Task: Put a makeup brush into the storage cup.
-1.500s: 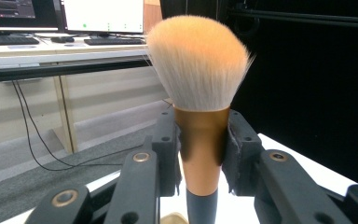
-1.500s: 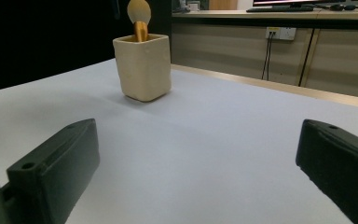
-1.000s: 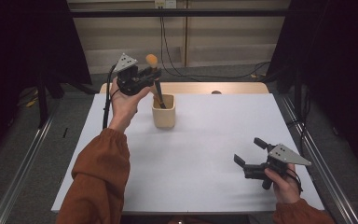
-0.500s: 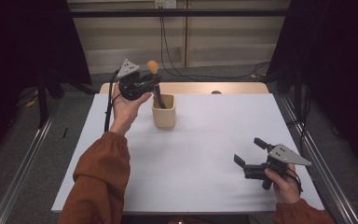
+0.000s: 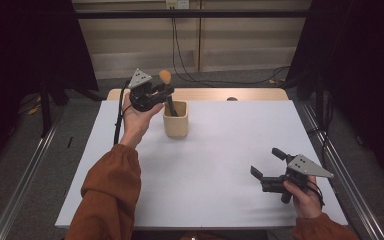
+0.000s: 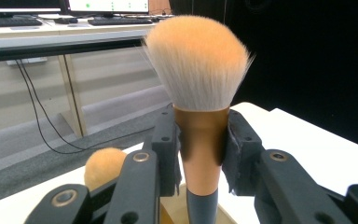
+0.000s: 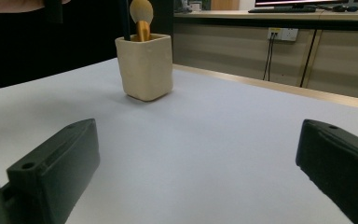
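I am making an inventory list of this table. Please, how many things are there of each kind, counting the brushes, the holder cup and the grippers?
Makeup brushes: 2, one clamped in the left gripper, one smaller beside it in the left gripper view
Cream holder cup: 1
Grippers: 2, counting the right gripper
Total: 5

So the left gripper (image 6: pixel 200 154) has its two black jaws clamped right on the copper-gold metal collar of a big makeup brush with fluffy orange, white-tipped bristles (image 6: pixel 198 70), standing upright. Its dark grey handle drops into a cream square holder (image 6: pixel 223 218) just below. There's a small round orange puff (image 6: pixel 103 167) behind the near jaw, over the white table (image 6: pixel 303 135). Grey floor and black cables (image 6: pixel 42 112) sit behind.
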Demonstrator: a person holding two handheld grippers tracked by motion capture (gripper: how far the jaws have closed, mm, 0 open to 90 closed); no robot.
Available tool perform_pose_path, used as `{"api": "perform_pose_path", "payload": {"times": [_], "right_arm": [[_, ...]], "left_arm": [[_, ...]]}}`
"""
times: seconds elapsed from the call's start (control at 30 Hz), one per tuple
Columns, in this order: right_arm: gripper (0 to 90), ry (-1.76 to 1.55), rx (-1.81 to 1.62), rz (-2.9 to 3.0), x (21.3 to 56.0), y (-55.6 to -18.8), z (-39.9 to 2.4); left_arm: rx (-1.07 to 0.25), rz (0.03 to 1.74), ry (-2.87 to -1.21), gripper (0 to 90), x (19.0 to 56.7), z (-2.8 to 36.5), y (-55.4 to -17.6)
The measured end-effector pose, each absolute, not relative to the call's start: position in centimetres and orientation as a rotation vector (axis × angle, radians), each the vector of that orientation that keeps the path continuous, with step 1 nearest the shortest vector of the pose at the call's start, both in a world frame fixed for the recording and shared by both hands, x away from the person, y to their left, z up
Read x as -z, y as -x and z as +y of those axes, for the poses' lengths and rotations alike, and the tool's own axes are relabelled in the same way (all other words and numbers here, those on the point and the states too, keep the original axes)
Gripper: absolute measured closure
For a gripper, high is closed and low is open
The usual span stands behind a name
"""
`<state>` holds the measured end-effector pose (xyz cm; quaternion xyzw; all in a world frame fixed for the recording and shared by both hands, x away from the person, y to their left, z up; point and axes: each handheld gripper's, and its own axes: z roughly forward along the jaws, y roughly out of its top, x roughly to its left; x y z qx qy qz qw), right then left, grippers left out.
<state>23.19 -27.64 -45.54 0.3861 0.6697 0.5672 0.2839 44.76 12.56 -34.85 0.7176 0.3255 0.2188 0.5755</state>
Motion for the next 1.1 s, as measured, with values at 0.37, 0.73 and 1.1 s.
{"api": "perform_pose_path", "payload": {"times": [0.37,0.73,1.1], "right_arm": [[0.0,-1.034,-1.513,1.797,45.6,-23.2,-27.7],[0.0,-1.034,-1.516,1.8,45.6,-23.2,-27.6],[0.0,-1.028,-1.515,1.807,45.6,-23.2,-27.5]], "left_arm": [[-0.51,0.773,-1.698,69.4,36.2,12.5,-44.8],[-0.511,0.78,-1.704,69.4,37.2,12.5,-44.9],[-0.499,0.782,-1.727,69.3,38.1,12.3,-44.8]]}}
